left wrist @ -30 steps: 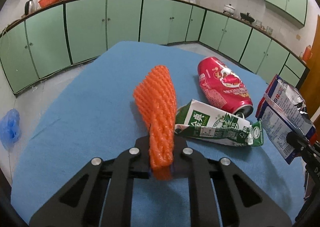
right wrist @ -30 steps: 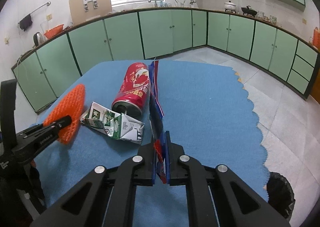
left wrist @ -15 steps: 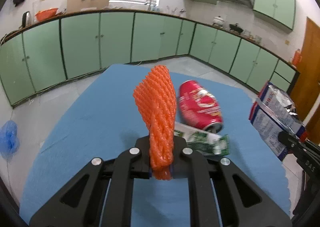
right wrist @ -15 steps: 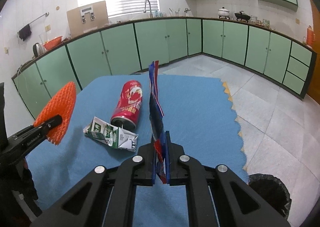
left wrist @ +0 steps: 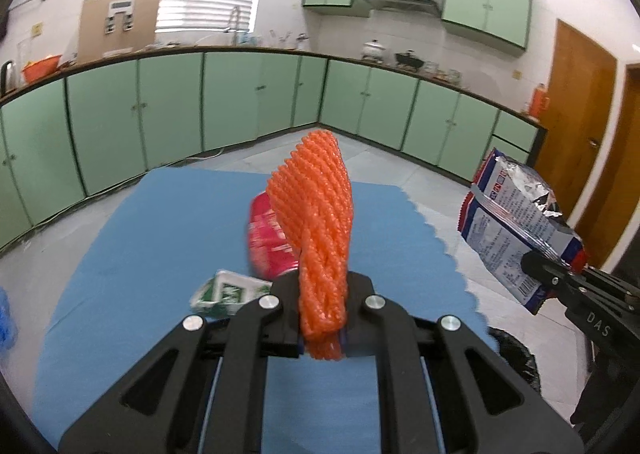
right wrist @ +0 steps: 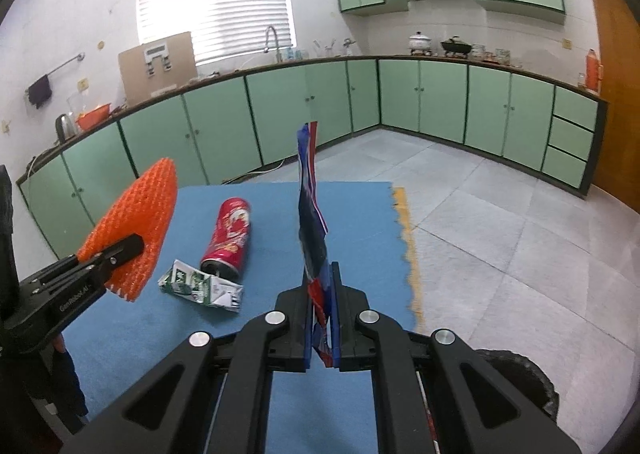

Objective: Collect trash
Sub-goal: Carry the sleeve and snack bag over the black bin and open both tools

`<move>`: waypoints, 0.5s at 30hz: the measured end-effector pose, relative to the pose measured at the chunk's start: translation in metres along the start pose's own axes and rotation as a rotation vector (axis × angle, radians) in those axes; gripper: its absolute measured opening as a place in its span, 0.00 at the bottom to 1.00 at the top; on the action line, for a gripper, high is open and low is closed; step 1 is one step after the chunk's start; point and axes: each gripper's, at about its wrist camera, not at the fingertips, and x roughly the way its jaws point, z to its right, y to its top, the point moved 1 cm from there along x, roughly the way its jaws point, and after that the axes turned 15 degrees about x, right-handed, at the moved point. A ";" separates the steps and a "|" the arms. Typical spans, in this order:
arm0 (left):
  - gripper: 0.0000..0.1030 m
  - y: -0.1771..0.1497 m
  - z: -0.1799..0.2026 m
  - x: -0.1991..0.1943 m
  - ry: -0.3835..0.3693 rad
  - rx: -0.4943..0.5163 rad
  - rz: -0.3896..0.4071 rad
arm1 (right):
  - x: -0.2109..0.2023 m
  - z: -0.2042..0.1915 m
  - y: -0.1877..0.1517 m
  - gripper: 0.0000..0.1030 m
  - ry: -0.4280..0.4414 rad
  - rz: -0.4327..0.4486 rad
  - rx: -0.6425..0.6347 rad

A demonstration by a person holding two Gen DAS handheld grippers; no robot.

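My left gripper [left wrist: 322,318] is shut on an orange foam net sleeve [left wrist: 316,213], which stands up between its jaws; from the right wrist view the sleeve [right wrist: 136,221] shows at the left, held above the mat. My right gripper [right wrist: 322,318] is shut on a blue, red and silver snack wrapper [right wrist: 310,213], seen edge-on; the left wrist view shows the wrapper [left wrist: 516,221] flat at the right. On the blue mat [right wrist: 360,238] lie a red can [right wrist: 230,238] on its side and a crushed green and white carton [right wrist: 200,286] next to it.
A black-lined bin [right wrist: 516,378] stands on the tiled floor by the mat's right edge, also the bin [left wrist: 512,354] in the left wrist view. Green cabinets [right wrist: 280,117] line the walls. A blue bag [left wrist: 6,318] lies on the floor at far left.
Both grippers have risen and drawn back from the mat with their items; the can and carton look smaller and lower. The bin has come into view at the lower right.
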 end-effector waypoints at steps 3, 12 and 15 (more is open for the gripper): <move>0.09 0.006 0.022 -0.002 -0.032 0.031 0.018 | -0.013 0.016 0.003 0.07 -0.025 0.018 0.018; 0.09 0.015 0.081 -0.003 -0.133 0.093 0.038 | -0.049 0.067 0.001 0.07 -0.114 0.057 0.085; 0.09 0.014 0.100 -0.002 -0.171 0.114 0.040 | -0.060 0.085 0.000 0.07 -0.144 0.068 0.106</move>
